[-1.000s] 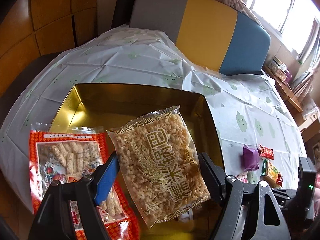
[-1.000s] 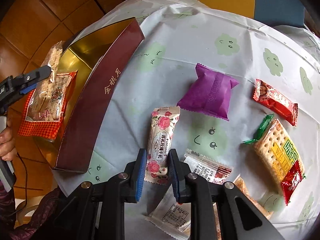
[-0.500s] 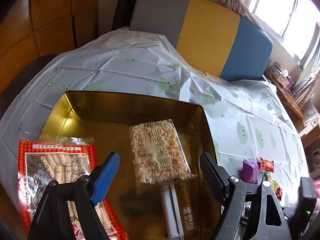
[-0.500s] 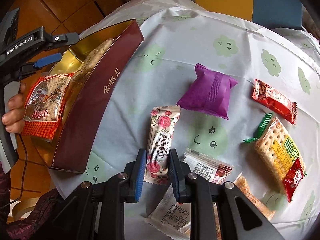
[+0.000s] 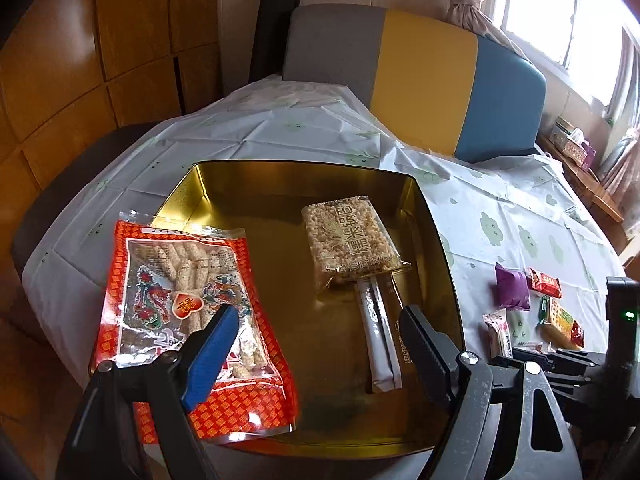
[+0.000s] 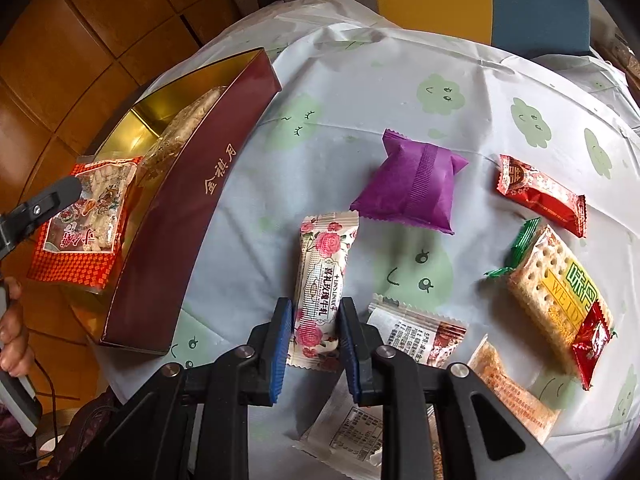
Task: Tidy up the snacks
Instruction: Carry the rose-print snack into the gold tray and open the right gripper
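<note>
Done: clear puffed-rice packet in gold-lined tin box | left gripper spread, empty | right gripper pinching rose-printed candy wrapper | several wrapped snacks remain on tablecloth

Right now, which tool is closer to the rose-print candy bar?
Right. The right tool is clamped on the rose-print candy bar on the tablecloth; the left tool hangs open over the gold tin, well off to the side.

A mirror-bright gold metal tin is gleaming beside glossy clear plastic snack wrappers on a creased, matt white plastic tablecloth.
</note>
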Available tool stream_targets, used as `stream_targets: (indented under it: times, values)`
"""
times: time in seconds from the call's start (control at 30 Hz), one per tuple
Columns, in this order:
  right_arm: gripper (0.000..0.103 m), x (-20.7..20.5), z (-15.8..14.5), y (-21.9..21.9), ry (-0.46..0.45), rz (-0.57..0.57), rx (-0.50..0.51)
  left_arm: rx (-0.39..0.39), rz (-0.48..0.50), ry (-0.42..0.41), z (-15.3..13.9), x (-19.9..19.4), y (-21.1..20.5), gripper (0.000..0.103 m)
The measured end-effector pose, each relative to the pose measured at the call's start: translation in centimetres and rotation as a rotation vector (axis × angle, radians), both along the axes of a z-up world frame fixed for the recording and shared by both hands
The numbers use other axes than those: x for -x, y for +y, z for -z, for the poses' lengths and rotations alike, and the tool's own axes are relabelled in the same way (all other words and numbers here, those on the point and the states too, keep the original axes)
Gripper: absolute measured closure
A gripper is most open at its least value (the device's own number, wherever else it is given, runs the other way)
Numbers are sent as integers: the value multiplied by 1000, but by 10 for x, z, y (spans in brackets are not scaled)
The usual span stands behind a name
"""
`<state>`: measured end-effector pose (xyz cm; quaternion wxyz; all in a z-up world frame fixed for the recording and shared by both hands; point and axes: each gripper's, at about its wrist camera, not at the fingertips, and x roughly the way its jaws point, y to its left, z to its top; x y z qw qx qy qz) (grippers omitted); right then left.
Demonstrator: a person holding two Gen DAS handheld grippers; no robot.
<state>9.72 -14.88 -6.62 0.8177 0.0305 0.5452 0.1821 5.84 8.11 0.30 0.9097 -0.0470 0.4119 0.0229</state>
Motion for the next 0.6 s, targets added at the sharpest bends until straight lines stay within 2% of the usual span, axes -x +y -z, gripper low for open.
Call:
stream_targets:
  times: [0.27,0.33,0.6]
  values:
    - [75,6,-1,0,-21,51,-9,-52,-1,-30,3,23,-3,20]
    - [71,6,-2,2,-24,62,-15,-55,0,-33,4,26,-2,20]
    - [68,-1,-4,10,-43,101,7,-68,9,-30,11,34,-2,20]
